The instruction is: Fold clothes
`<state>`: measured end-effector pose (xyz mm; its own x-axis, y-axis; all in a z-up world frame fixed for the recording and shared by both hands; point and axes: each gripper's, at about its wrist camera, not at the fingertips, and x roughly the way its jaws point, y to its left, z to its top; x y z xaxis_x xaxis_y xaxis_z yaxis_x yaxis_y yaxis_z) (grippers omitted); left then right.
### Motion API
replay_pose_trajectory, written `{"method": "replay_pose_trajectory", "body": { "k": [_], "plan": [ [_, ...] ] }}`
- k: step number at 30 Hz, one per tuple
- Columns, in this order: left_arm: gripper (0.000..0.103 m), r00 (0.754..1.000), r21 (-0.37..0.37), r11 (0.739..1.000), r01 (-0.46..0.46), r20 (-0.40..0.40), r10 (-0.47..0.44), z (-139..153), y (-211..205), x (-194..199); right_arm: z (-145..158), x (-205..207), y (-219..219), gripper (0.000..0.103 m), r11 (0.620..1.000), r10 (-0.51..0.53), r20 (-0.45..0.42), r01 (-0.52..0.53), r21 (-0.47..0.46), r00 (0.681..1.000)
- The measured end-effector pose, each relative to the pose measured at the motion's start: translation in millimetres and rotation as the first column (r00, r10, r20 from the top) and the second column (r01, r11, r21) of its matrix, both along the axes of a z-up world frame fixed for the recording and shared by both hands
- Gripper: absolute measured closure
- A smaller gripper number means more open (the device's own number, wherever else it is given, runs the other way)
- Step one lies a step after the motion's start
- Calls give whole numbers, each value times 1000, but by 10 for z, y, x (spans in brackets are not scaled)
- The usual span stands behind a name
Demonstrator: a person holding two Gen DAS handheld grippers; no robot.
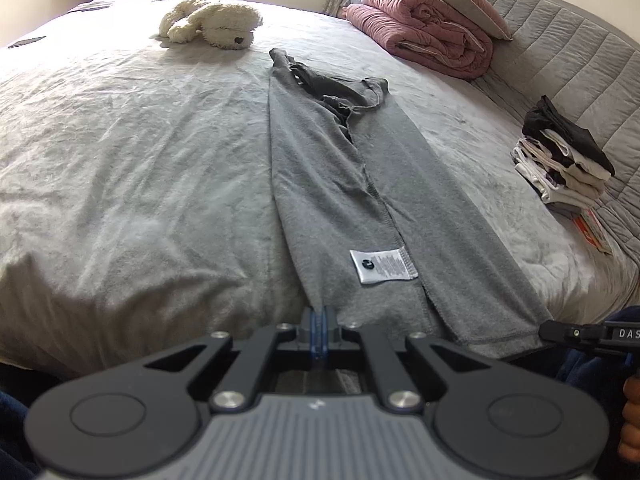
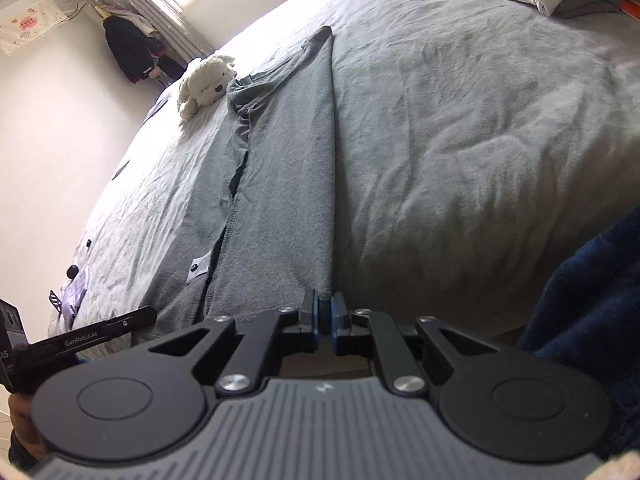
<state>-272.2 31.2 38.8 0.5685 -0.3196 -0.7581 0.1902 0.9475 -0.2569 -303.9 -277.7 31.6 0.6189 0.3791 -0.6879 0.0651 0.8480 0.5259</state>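
On pale bedspread (image 1: 120,140): grey garment (image 1: 340,184) lies lengthwise, sides folded inward, white care label (image 1: 383,266) showing. Left gripper (image 1: 319,316) clamped on near hem's left corner; right gripper (image 2: 324,306) clamped on right corner. Far left, cream plush dog (image 1: 212,24); far right, pink quilt (image 1: 424,28); right, folded clothes stack (image 1: 564,156).

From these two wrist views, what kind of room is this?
Most likely a bedroom: a wide bed with a padded headboard, a rolled pink duvet, and a plush toy on the cover.
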Motion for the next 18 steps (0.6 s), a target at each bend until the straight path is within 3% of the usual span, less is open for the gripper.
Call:
{"method": "replay_pose_trajectory", "body": {
  "k": [4,7,18],
  "plan": [
    [100,1000,32,999,9,-19,-8,-110,-36,-15,-79,50,108,94,998,26,-16,-27,-59,1000],
    [100,1000,31,999,9,-14,-9,-96,-19,-29,-95,52,64,94,999,18,-15,-19,-42,1000],
    [100,1000,-66,997,-29,-13,28,89,90,98,96,85,5,93,999,21,67,-23,31,998]
  ]
}}
